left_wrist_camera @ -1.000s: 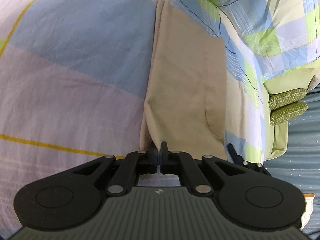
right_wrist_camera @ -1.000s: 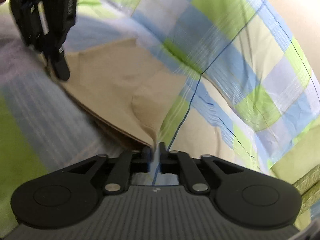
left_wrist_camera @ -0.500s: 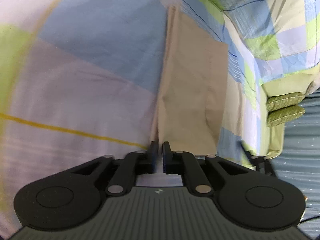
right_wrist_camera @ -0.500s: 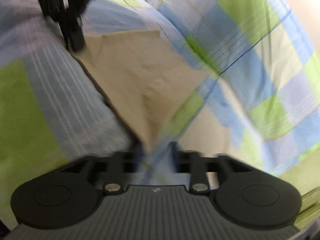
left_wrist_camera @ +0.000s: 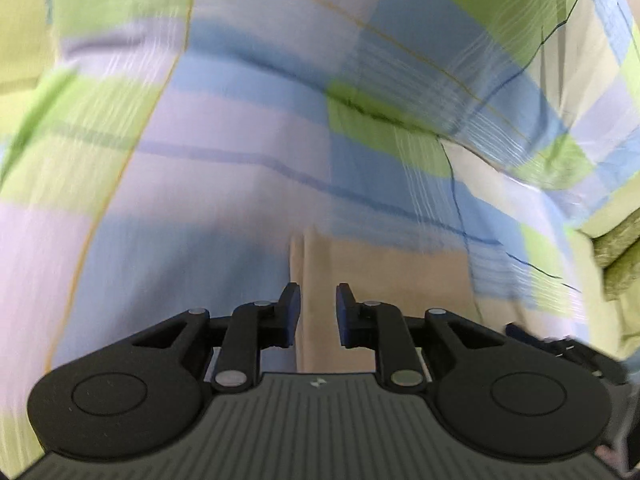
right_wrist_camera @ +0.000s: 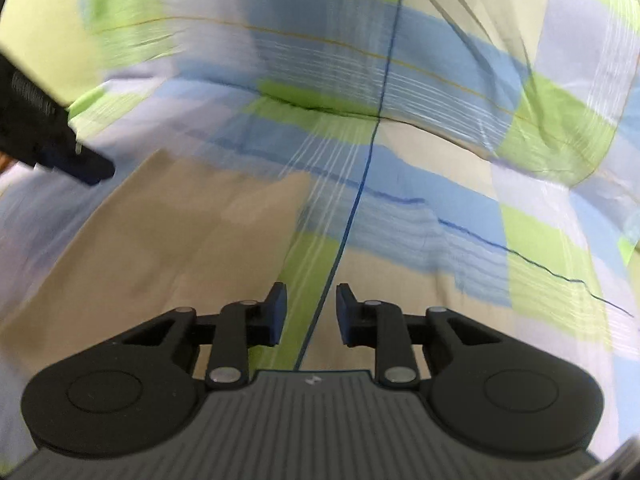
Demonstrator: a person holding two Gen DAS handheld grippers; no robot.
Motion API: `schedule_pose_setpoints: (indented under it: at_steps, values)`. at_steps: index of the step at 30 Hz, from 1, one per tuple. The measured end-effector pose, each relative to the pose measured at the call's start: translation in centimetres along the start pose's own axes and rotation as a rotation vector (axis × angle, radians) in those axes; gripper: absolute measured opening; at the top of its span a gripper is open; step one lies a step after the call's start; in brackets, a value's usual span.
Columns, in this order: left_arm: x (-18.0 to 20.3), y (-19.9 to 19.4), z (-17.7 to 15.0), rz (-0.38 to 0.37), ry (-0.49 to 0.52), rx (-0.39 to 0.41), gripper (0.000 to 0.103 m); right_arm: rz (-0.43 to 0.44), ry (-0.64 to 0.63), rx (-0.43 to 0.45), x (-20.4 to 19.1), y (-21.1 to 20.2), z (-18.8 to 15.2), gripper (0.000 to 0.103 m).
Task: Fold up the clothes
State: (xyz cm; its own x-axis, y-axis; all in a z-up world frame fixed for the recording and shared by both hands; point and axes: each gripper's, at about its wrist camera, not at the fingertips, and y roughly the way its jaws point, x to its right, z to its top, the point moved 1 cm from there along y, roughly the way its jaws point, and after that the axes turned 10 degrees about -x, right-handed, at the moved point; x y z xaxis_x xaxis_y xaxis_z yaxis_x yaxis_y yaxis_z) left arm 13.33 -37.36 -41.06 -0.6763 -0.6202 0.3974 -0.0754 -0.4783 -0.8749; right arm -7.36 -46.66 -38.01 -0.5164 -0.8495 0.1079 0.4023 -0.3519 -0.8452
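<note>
A folded beige garment (left_wrist_camera: 380, 276) lies flat on the checked bedsheet (left_wrist_camera: 248, 168); it also shows in the right wrist view (right_wrist_camera: 168, 232). My left gripper (left_wrist_camera: 318, 308) is open and empty, hovering just above the garment's left edge. My right gripper (right_wrist_camera: 311, 308) is open and empty, above the sheet beside the garment's right edge. The left gripper's fingertip (right_wrist_camera: 86, 168) shows at the garment's far left corner in the right wrist view. The right gripper's tip (left_wrist_camera: 560, 346) shows at the lower right of the left wrist view.
A rumpled blue, green and cream checked cover (right_wrist_camera: 520, 112) rises behind and to the right of the garment. A green patterned cushion (left_wrist_camera: 618, 256) sits at the far right edge.
Both grippers have opened and let go of the beige garment. It now lies folded on the sheet. Both grippers have pulled back and tilted up; the views are motion-blurred.
</note>
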Motion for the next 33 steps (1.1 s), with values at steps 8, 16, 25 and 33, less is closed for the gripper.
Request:
schedule_pose_setpoints:
  at_steps: [8, 16, 25, 33]
  values:
    - [0.5, 2.7, 0.6, 0.037, 0.021, -0.028, 0.019, 0.063, 0.067, -0.018, -0.8, 2.2, 2.6, 0.031]
    - [0.0, 3.2, 0.7, 0.035, 0.03, -0.041, 0.019, 0.105, 0.111, -0.024, -0.2, 3.7, 3.4, 0.034]
    - [1.5, 1.8, -0.4, 0.083, 0.14, 0.027, 0.002, 0.126, 0.133, -0.012, -0.2, 4.4, 3.8, 0.034]
    - [-0.6, 3.0, -0.6, 0.089, 0.031, -0.022, 0.015, 0.089, 0.074, -0.022, -1.0, 6.2, 4.3, 0.034]
